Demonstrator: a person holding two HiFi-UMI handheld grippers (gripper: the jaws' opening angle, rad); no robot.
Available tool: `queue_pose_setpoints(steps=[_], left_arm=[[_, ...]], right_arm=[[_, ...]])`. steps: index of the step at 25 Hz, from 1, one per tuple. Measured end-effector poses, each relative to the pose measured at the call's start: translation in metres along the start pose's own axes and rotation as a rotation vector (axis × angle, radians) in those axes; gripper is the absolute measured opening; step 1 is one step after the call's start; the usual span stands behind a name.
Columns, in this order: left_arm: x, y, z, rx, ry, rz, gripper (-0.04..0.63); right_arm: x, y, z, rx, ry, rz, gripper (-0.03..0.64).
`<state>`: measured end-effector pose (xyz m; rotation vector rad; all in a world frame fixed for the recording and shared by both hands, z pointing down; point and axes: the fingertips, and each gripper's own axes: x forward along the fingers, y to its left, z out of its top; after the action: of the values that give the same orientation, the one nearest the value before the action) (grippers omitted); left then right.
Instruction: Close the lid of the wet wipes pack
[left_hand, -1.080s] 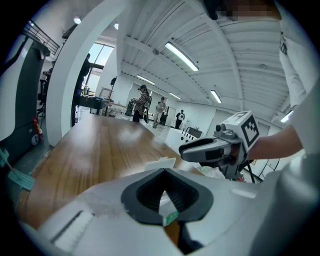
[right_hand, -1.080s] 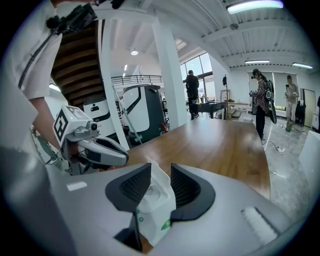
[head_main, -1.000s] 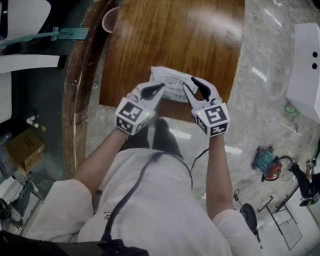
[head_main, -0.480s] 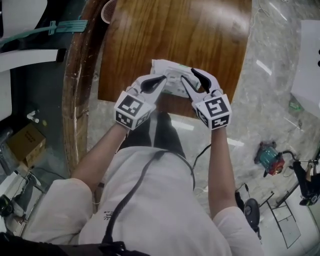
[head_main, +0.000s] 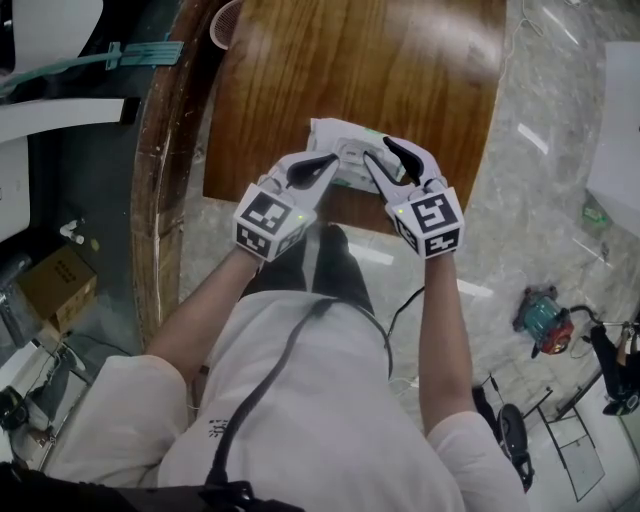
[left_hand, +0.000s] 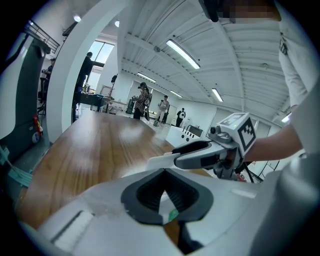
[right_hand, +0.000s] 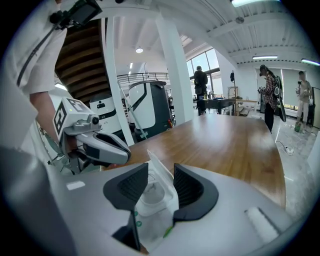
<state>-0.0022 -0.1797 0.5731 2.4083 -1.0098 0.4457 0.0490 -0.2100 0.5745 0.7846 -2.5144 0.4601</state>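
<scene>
The white wet wipes pack (head_main: 345, 150) lies on the wooden table (head_main: 380, 60) near its front edge. My left gripper (head_main: 325, 165) is at the pack's left end. In the left gripper view its jaws (left_hand: 165, 182) are shut on a white, green-printed edge of the pack (left_hand: 161, 201). My right gripper (head_main: 380, 152) is at the pack's right side. In the right gripper view its jaws (right_hand: 157, 187) stand apart on either side of the lid (right_hand: 159, 172). The lid stands raised over the round opening (right_hand: 149, 194), and the pads do not press on it.
A paper cup (head_main: 225, 15) sits at the table's far left corner. A curved wooden rail (head_main: 160, 150) runs along the table's left. On the floor are a cardboard box (head_main: 55, 285) and a red and green tool (head_main: 540, 325). A white cabinet (head_main: 620, 130) stands at the right.
Both grippers stay at the pack, the left one still gripping its end. Only the head view has drifted slightly.
</scene>
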Motion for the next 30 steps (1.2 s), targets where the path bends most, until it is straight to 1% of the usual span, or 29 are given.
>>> queue_pose_setpoints(steps=[8,19,30], left_arm=[[-0.008,-0.005,0.004,0.005,-0.007,0.001,0.002],[-0.024,-0.005,-0.001,0.008,-0.021,0.018,0.002],[-0.034,-0.010,-0.005,0.011,-0.024,0.016,0.002]], right_arm=[[-0.004,0.008,-0.002,-0.004,0.005,-0.003,0.167],[-0.006,0.021,-0.011,-0.020,0.023,-0.004,0.167],[-0.006,0.028,-0.018,-0.023,0.036,-0.010,0.167]])
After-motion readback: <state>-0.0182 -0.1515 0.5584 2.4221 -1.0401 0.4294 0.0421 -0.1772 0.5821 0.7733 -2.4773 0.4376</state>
